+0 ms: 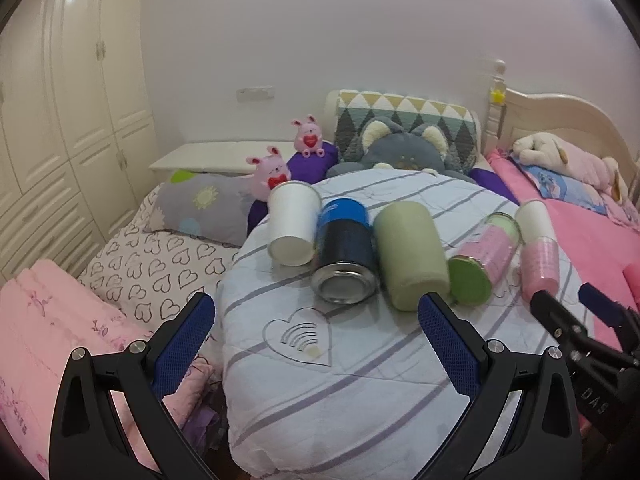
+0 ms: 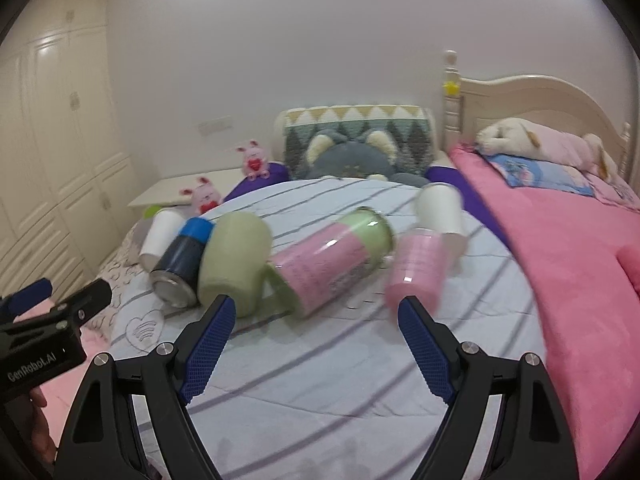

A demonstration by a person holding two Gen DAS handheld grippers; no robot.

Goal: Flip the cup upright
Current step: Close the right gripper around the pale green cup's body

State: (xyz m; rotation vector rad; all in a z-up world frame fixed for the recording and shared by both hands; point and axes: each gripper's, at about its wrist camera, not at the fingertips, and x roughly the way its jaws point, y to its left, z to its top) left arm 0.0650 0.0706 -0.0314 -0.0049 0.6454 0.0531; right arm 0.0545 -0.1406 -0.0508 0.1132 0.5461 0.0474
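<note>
Several containers lie on their sides in a row on the striped bedspread (image 1: 360, 368). From left: a white paper cup (image 1: 292, 224) (image 2: 160, 234), a blue-black can (image 1: 345, 256) (image 2: 182, 264), a pale green mug (image 1: 410, 254) (image 2: 232, 258), a pink-labelled clear cup with a green base (image 1: 486, 256) (image 2: 332, 258), and a pink and white cup (image 1: 536, 248) (image 2: 424, 260). My left gripper (image 1: 316, 320) is open and empty, just short of the can and mug. My right gripper (image 2: 314, 316) is open and empty, in front of the pink-labelled cup.
Pillows and plush toys (image 1: 404, 148) sit beyond the row at the headboard. A pink blanket (image 2: 568, 264) covers the bed to the right. A heart-print quilt (image 1: 160, 264) and pink bedding (image 1: 48, 328) lie lower left. White wardrobes (image 1: 60, 120) stand at the left.
</note>
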